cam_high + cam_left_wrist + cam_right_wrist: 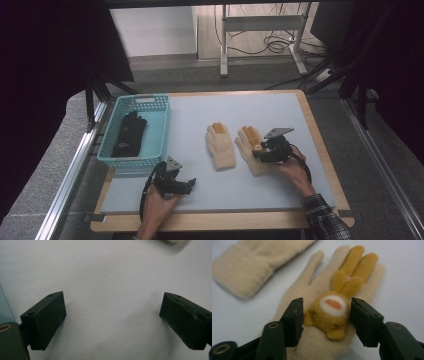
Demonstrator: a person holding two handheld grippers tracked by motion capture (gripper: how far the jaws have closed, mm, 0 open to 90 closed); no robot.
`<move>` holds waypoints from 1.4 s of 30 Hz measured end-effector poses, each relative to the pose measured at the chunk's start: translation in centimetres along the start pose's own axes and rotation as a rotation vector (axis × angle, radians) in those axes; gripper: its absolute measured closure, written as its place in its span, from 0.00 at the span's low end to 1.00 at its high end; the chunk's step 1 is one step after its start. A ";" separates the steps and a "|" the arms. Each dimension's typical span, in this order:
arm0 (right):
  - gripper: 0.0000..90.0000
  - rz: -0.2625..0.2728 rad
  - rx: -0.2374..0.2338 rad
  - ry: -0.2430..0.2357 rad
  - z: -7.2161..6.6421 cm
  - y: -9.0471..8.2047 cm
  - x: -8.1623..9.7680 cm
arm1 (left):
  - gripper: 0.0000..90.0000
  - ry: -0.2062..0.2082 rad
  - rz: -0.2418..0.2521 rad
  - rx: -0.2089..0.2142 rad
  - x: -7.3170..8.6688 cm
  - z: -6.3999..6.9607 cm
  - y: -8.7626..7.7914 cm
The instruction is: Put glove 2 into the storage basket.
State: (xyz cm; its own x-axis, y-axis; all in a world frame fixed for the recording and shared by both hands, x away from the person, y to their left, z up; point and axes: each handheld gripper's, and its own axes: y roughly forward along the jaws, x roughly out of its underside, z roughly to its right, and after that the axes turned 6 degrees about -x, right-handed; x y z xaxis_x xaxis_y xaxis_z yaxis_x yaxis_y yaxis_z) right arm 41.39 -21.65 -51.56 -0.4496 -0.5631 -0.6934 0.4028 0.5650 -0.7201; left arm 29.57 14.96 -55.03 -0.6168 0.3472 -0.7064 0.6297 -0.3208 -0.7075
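While flat: two cream gloves (220, 146), one basket (160, 125)

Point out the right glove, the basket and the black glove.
Right glove (312, 290), right gripper view, on its palm.
Basket (162, 131), high view, on its right wall.
Black glove (129, 134), high view, on its middle.

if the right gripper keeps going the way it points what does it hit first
Most likely the orange animal figure on the cream glove; it already sits between the open jaws of the right gripper.
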 end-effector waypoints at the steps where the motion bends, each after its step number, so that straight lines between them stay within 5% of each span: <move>1: 0.57 -0.010 0.015 -0.011 -0.1 0.3 0.1 | 0.08 0.000 0.000 0.000 0.0 0.0 0.0; 5: 0.66 0.007 0.025 0.030 -0.3 0.0 0.0 | 0.08 -0.001 0.000 -0.001 0.0 0.0 0.0; 13: 0.67 0.097 0.027 0.055 -1.4 -2.2 -2.0 | 0.08 0.001 -0.001 -0.001 0.0 0.0 0.0; 24: 0.66 0.190 -0.073 0.116 -3.6 -2.9 -5.9 | 0.08 0.003 0.000 -0.001 0.0 0.0 0.0; 33: 0.66 0.194 -0.091 0.154 -5.7 -0.3 -8.8 | 0.08 0.001 -0.001 0.000 0.0 0.0 0.0; 42: 0.66 0.130 -0.057 0.186 -6.5 3.8 -8.6 | 0.08 0.001 0.000 0.000 0.0 0.0 0.0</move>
State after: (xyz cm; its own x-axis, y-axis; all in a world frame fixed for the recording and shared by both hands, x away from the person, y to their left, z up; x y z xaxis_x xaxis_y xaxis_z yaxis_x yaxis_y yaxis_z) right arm 41.57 -10.77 -48.16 -0.5383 -0.3660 -0.7592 0.4233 0.6615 -0.6190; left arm 29.56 14.98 -55.02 -0.6166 0.3479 -0.7062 0.6296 -0.3206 -0.7077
